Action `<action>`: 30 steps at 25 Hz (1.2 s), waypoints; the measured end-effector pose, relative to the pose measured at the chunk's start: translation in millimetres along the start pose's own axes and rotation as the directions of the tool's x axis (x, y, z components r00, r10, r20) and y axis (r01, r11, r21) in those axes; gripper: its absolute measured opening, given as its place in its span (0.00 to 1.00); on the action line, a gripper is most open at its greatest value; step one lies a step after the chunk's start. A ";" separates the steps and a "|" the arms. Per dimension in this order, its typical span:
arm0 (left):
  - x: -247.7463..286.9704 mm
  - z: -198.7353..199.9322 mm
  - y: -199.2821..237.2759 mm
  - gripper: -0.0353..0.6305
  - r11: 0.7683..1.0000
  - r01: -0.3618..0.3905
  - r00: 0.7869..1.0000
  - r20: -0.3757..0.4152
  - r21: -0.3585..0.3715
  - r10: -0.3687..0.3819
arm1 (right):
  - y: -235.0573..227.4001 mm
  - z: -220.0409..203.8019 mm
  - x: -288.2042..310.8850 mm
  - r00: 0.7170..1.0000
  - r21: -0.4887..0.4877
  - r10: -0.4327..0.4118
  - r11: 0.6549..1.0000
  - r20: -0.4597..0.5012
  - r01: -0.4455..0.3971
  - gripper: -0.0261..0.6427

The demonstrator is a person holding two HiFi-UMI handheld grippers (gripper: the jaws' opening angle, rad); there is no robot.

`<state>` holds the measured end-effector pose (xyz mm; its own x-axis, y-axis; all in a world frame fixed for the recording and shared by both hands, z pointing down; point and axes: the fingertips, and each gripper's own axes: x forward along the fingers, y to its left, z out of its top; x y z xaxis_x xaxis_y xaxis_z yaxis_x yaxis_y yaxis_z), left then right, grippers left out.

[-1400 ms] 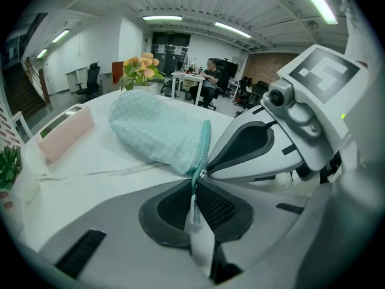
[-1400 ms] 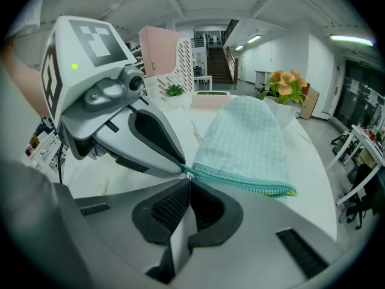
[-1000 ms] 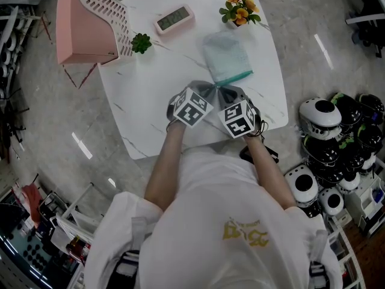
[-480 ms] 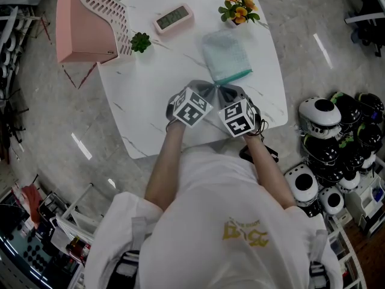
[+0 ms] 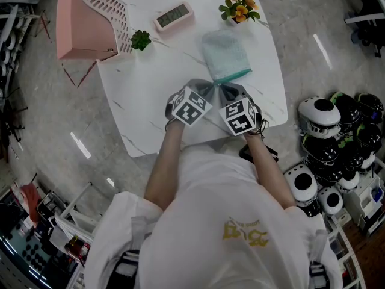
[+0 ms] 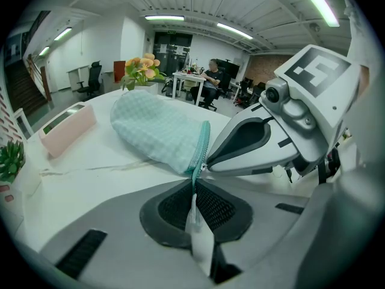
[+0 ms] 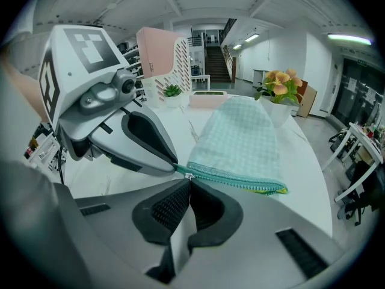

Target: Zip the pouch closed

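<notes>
A mint checked pouch (image 5: 226, 54) lies flat on the white marble table (image 5: 144, 95), its teal zipper edge (image 5: 233, 76) facing me. Both grippers meet at the zipper's left end. My left gripper (image 6: 195, 183) is shut on the teal tape tail at the end of the zipper (image 6: 204, 142). Right beside it, my right gripper (image 7: 187, 182) is shut on the small silver zipper pull (image 7: 189, 176). In the right gripper view the zipper (image 7: 237, 183) runs off to the right, and a bit of yellow shows at its far end. In the head view the two marker cubes hide most of the jaws.
At the table's far left stands a pink slatted rack (image 5: 90, 23), with a small green plant (image 5: 141, 41) beside it. A pink clock (image 5: 173, 18) and a pot of orange flowers (image 5: 239, 8) sit at the far edge. Helmets (image 5: 337, 143) are piled on the floor at right.
</notes>
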<state>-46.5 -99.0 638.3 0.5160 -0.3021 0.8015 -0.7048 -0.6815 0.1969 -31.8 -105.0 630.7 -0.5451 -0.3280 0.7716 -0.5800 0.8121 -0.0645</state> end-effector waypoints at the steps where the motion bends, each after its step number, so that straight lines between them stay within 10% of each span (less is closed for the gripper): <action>1: -1.0 0.1 0.4 0.11 1.000 -0.002 1.000 0.001 0.000 0.002 | -0.4 0.5 -0.7 1.000 0.004 -0.004 1.000 0.000 0.004 0.06; 30: -11.7 -7.9 8.8 0.11 0.999 -0.020 1.000 0.004 -0.030 0.020 | -11.9 -2.5 -5.2 0.999 -0.015 -0.035 0.999 -0.020 0.034 0.06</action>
<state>-62.5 -96.1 635.1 0.5038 -0.3188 0.8029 -0.7293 -0.6550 0.1976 -20.6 -111.7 629.0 -0.5123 -0.3462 0.7859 -0.5890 0.8077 -0.0282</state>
